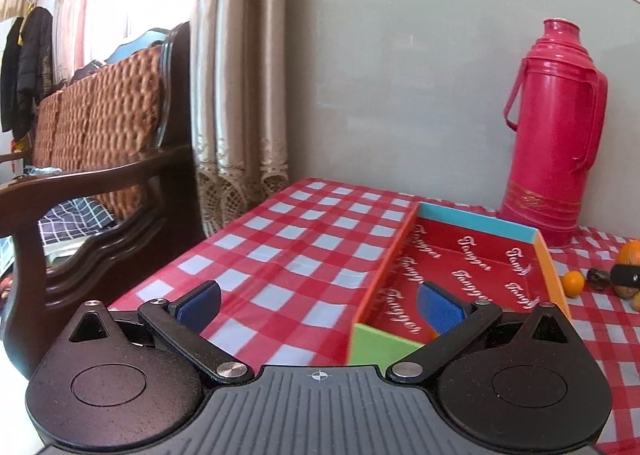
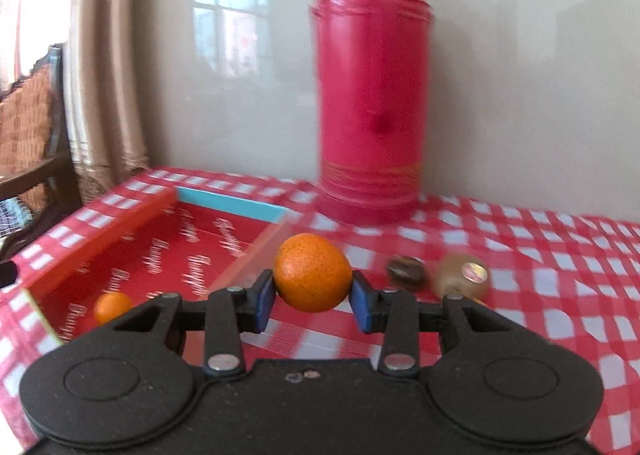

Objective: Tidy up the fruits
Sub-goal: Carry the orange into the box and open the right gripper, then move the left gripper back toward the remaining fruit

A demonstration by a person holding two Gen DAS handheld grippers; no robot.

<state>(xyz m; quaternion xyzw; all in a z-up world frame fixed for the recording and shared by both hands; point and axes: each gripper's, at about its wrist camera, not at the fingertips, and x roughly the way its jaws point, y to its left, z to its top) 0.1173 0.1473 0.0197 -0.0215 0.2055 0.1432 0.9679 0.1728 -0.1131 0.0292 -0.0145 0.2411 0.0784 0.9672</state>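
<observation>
Orange and round, the large citrus fruit (image 2: pixel 311 273) is sitting clenched between the right gripper's (image 2: pixel 312 301) blue pads, just beside the shallow red cardboard tray (image 2: pixel 100 251). The left gripper (image 1: pixel 318 305) is hanging released over the tray's near corner, above the red-and-white checked tablecloth (image 1: pixel 288 251).

left matte-black plastic two-finger gripper (image 1: pixel 318 309) | blue textured pads (image 1: pixel 438 309) | silver pivot screws | right matte-black plastic gripper (image 2: pixel 312 301), blurred, apparently identical

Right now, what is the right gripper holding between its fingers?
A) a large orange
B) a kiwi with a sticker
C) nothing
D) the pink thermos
A: in the right wrist view the right gripper has its blue-padded fingers pressed on both sides of the large orange, while the kiwi lies on the tablecloth behind.
</observation>
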